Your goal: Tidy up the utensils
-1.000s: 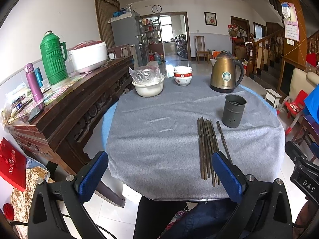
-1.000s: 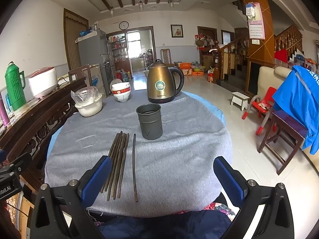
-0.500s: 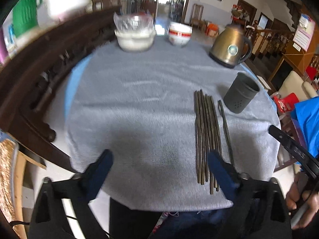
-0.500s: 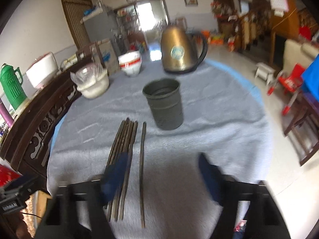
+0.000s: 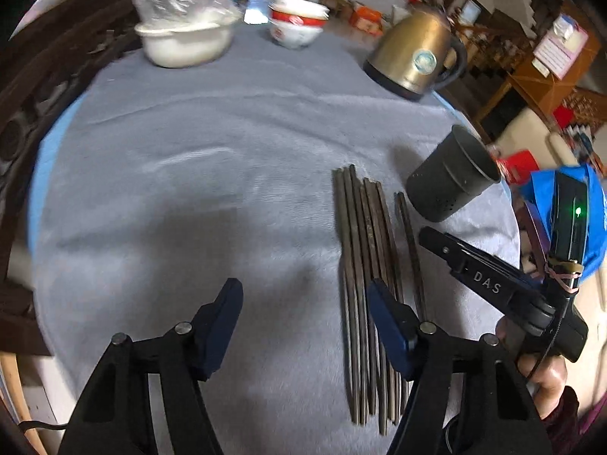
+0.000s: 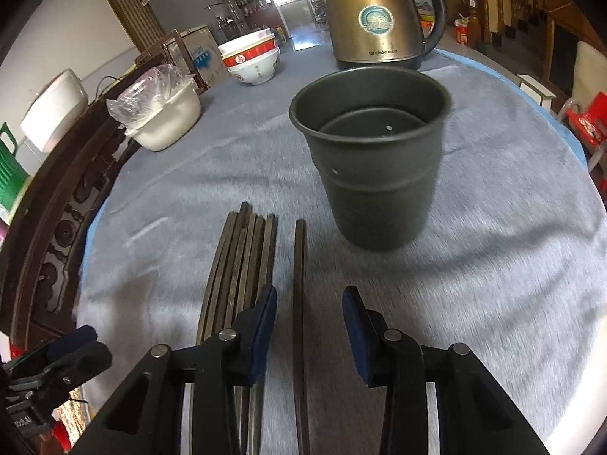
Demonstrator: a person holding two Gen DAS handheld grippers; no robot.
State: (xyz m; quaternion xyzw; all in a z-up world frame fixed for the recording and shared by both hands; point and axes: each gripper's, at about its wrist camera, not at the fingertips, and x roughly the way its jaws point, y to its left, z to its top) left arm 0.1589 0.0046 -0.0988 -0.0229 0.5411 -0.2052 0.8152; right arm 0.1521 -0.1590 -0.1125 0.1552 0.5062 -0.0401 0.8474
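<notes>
Several dark chopsticks lie side by side on the grey tablecloth, with a single chopstick apart to their right. A dark metal holder cup stands upright just beyond them and looks empty. My right gripper is open, low over the table, its fingers on either side of the single chopstick. My left gripper is open and empty, just left of the bundle, its right finger over the bundle's near part. The right gripper also shows in the left wrist view.
A gold kettle stands behind the cup. Stacked red-and-white bowls and a white plastic-covered bowl sit at the far left. A dark wooden sideboard runs along the table's left side. Chairs stand to the right.
Both grippers have moved forward and down toward the chopsticks. Their jaws have narrowed. The right gripper now straddles the single chopstick.
</notes>
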